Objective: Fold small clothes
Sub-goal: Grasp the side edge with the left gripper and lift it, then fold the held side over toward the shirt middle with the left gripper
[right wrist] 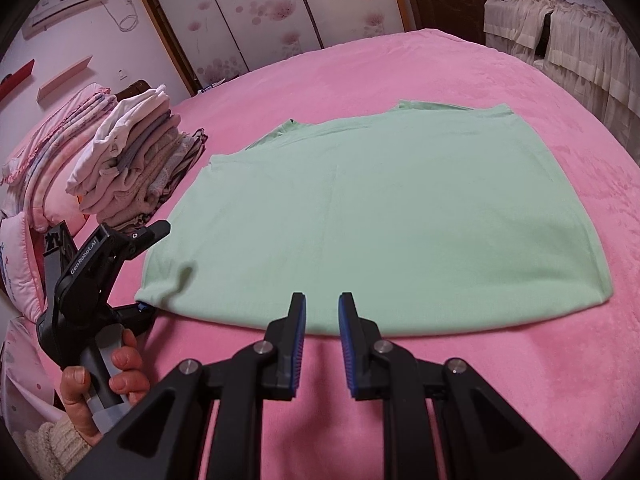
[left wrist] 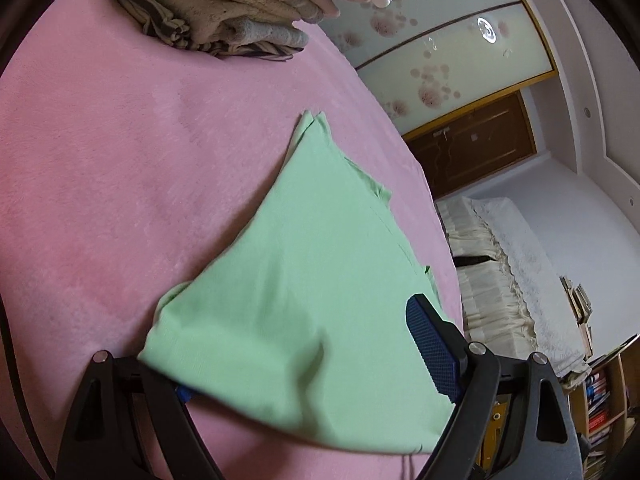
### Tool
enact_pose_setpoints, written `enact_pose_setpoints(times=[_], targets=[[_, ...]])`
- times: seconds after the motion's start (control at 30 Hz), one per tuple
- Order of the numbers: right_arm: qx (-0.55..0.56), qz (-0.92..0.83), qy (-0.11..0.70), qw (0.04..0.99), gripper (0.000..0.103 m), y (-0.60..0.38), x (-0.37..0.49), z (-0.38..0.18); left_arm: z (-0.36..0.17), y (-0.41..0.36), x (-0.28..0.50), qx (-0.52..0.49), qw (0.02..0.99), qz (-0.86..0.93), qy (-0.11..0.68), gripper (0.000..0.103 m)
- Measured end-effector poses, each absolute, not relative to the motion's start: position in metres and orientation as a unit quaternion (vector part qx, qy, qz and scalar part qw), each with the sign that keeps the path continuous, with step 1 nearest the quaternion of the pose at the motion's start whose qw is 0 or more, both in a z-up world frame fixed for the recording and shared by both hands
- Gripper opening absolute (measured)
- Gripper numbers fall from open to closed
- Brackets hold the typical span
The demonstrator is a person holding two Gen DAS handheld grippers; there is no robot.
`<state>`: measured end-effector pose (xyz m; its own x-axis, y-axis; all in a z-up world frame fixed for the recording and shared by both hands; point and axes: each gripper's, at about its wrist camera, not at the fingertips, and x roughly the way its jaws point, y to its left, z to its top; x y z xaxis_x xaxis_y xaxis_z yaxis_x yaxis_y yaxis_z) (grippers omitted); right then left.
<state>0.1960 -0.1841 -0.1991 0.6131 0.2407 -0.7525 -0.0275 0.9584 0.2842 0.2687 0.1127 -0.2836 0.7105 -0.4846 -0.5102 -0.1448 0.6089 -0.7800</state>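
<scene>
Jaws of the left gripper (right wrist: 146, 268) stand wide astride the near-left corner of the light, limp green shirt (right wrist: 360, 216) lying folded on the pink bed (right wrist: 520, 380), while the right gripper (right wrist: 322, 312) hovers narrowly parted at its near hem, a good hold.

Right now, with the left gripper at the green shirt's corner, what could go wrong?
1. The left gripper straddles only the near-left corner of the green shirt; lifting could drag the layers askew.
2. The right gripper is open and holds nothing, so the right side is unpinned.
3. The folded stack sits close by; a sweep could topple it.
</scene>
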Motion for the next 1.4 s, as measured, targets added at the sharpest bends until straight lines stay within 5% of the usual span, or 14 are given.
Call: enact_pose_setpoints(times=[0.1,0.17,0.23,1.0,1.4], targets=[[0.111,0.075,0.430,0.893,0.017,-0.180,0.203,-0.198,-0.281,0.110,0.272,-0.407,0.829,-0.088,0.374,0.060],[0.108,0.078,0.429,0.894,0.017,-0.180,0.209,-0.199,-0.283,0.106,0.281,-0.389,0.828,-0.085,0.394,0.023],[0.109,0.081,0.424,0.895,0.017,-0.179,0.216,-0.200,-0.285,0.105,0.286,-0.380,0.825,-0.075,0.411,0.012],[0.044,0.063,0.471,0.879,0.010,-0.166,0.291,-0.245,-0.212,0.064,0.271,-0.262,0.895,-0.051,0.357,0.009],[0.128,0.078,0.457,0.877,0.010,-0.224,0.265,-0.218,-0.164,-0.044,0.289,-0.151,0.921,-0.103,0.344,0.009]])
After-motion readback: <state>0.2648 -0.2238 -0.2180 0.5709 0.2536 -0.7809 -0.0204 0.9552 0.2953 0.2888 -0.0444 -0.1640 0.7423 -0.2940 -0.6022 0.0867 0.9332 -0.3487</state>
